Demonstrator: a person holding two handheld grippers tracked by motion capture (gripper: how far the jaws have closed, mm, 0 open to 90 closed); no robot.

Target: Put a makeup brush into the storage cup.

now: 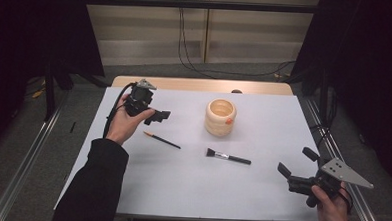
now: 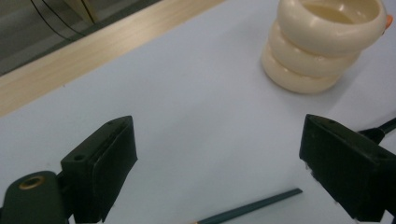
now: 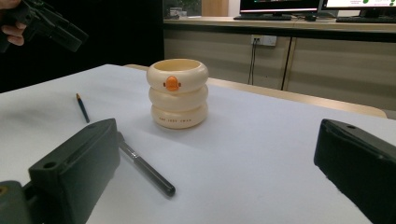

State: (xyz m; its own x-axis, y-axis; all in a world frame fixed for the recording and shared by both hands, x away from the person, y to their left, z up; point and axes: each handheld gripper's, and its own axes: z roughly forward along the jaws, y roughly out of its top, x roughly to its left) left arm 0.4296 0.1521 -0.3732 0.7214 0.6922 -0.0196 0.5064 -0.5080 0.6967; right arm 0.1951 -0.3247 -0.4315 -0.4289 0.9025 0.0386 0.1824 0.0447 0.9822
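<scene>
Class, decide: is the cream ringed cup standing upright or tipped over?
Upright. The cup rests on its base on the table, its open mouth facing up.

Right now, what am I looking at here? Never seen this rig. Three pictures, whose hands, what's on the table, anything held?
No robot: a person holds a two-jaw tool in each hand. The high view looks down on the white table. The left hand-held gripper hangs above a thin dark pencil; the right hand-held gripper sits at the table's near right edge. The other two pictures come from cameras riding on each gripper, looking along its black jaws. On the table: the pencil, a makeup brush, and a cream ringed cup with an orange knob. Both grippers' jaws stand open; nothing is held.
</scene>
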